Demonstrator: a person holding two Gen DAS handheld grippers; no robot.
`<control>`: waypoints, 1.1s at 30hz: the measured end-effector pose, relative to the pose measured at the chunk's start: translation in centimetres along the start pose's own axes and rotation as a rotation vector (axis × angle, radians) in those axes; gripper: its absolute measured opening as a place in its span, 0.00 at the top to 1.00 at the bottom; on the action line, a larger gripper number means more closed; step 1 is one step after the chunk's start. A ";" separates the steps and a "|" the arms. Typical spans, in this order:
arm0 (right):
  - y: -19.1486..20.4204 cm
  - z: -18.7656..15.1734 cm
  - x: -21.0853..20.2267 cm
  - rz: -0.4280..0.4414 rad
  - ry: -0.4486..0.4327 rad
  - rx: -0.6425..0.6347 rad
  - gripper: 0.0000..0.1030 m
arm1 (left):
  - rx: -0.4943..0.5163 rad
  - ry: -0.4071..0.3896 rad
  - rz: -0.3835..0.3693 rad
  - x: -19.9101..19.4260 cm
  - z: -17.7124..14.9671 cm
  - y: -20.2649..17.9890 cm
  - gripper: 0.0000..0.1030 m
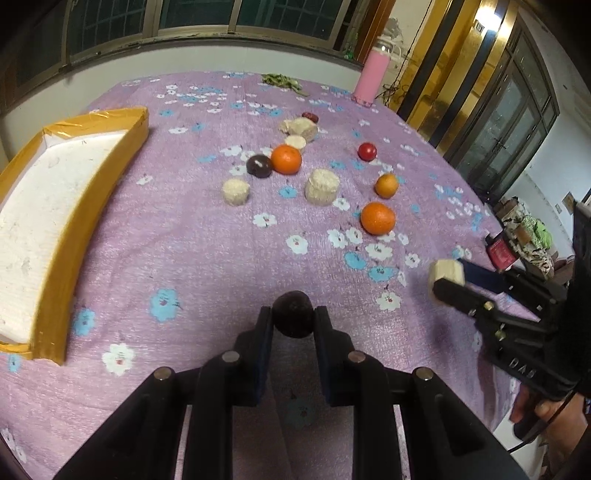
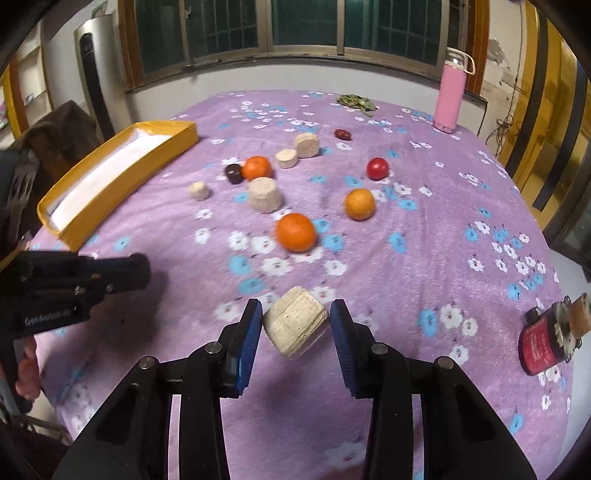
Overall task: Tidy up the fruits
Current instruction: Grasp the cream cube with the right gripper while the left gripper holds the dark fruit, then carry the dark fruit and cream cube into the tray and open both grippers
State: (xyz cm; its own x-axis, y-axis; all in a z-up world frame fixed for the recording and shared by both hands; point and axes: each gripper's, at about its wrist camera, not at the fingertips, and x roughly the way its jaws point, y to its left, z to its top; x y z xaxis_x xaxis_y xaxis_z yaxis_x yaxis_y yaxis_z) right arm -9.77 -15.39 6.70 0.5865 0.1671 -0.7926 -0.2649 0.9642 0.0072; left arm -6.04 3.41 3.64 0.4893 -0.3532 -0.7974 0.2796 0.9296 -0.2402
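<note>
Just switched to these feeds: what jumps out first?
Both grippers are loaded: the left gripper pinches a dark round fruit, and the right gripper holds a pale cylindrical block. Behind them, oranges and more fruit lie scattered mid-table on the purple flowered cloth, with a yellow tray at the left.

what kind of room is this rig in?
Likely a home living or dining room: a table under a purple floral cloth, barred windows behind it, a pink thermos on the table, and a standing air conditioner.
</note>
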 end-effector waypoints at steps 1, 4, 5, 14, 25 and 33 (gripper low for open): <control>0.4 0.0 0.0 0.004 -0.003 0.001 0.64 | 0.000 -0.007 -0.002 -0.3 0.0 0.1 0.76; 1.2 0.4 0.0 0.013 -0.012 0.011 0.64 | 0.004 -0.022 -0.010 -1.0 0.6 0.8 0.76; 1.4 0.6 0.1 0.012 -0.012 0.014 0.64 | 0.003 -0.029 -0.014 -1.3 0.8 1.1 0.76; 5.8 5.0 1.0 0.053 -0.047 -0.033 0.64 | -0.051 -0.077 -0.004 -3.3 3.4 5.3 0.76; 14.7 12.4 3.8 0.181 -0.079 -0.153 0.64 | -0.150 -0.122 0.107 -6.3 4.9 14.3 0.76; 22.0 14.6 6.6 0.286 -0.052 -0.255 0.64 | -0.240 -0.116 0.223 -7.0 4.0 21.1 0.76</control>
State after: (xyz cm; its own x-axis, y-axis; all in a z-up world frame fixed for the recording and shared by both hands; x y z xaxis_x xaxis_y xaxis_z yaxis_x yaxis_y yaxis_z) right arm -0.59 9.89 10.53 0.4981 0.4382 -0.7482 -0.6010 0.7965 0.0663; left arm -0.25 25.11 6.39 0.6111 -0.1358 -0.7798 -0.0398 0.9786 -0.2017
